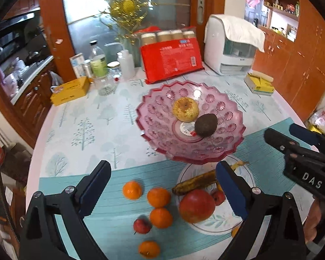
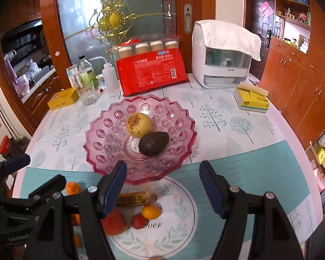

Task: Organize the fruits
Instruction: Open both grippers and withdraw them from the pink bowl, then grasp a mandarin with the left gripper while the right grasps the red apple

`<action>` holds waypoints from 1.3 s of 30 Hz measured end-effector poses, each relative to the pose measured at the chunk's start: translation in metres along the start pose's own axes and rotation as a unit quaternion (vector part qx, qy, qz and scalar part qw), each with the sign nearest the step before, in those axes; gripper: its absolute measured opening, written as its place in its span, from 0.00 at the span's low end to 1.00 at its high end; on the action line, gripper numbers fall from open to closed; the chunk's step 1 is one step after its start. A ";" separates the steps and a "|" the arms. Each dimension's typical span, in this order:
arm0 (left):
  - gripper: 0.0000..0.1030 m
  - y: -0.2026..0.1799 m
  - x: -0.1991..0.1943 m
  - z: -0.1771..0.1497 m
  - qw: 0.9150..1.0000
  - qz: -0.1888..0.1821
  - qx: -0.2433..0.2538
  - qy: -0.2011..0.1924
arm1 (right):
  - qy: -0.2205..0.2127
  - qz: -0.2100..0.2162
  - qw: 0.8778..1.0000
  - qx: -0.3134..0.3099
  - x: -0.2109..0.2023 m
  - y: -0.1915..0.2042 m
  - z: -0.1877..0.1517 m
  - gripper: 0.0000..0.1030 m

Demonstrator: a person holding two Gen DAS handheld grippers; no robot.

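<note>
Left wrist view: a pink cut-glass fruit bowl [image 1: 153, 117] stands on the table and holds two fruits, a yellow speckled pear [image 1: 186, 109] and a dark avocado [image 1: 204, 124], the two touching over a round sticker at the bowl's centre. Just in front of the bowl a white plate [image 1: 225, 223] with a leaf pattern carries a browned banana [image 1: 195, 184], a large red apple [image 1: 196, 205] and a small red fruit [image 1: 219, 197]; in the right wrist view the plate [image 2: 184, 212] also holds a small orange citrus [image 2: 150, 212], and the letters "ver" show on it. On the teal placemat [image 1: 119, 177] left of the plate lie four mandarins [image 1: 158, 197] and one small red fruit [image 1: 142, 225]. The left gripper [image 1: 162, 192] hangs above these fruits with its jaws spread wide, nothing between them. The right gripper [image 2: 162, 189] is likewise parted and empty above the plate; its body reads "DAS". Behind the bowl lies a red pack of paper cups [image 1: 171, 61], four stacks showing, with a white appliance [image 1: 229, 47] under a cloth beside it.
</note>
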State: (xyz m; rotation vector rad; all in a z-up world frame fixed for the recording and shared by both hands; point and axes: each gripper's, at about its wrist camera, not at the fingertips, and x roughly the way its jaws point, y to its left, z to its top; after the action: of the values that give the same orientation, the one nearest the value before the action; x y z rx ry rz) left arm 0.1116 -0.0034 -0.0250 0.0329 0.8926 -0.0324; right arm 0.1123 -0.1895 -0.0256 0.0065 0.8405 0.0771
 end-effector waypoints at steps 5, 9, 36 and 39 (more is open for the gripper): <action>0.94 0.019 -0.023 -0.017 0.999 0.014 -0.033 -0.011 | -0.002 0.011 1.000 0.006 -0.017 -0.008 -0.015 0.68; 0.94 0.035 -0.039 -0.033 0.998 0.028 -0.062 -0.017 | 0.001 0.020 1.000 0.006 -0.027 -0.010 -0.028 0.68; 0.94 0.050 0.014 -0.160 0.990 0.044 -0.113 0.066 | 0.093 0.084 0.990 -0.061 0.025 0.051 -0.110 0.68; 0.92 0.052 0.025 -0.167 0.988 0.031 -0.131 0.072 | 0.102 0.084 0.989 -0.062 0.033 0.053 -0.115 0.68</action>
State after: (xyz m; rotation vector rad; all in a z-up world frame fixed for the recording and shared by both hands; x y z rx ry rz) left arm 0.0002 0.0550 -0.1484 -0.1834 1.0346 0.1472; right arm 0.0452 -0.1374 -0.1248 -0.0486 1.0376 0.2917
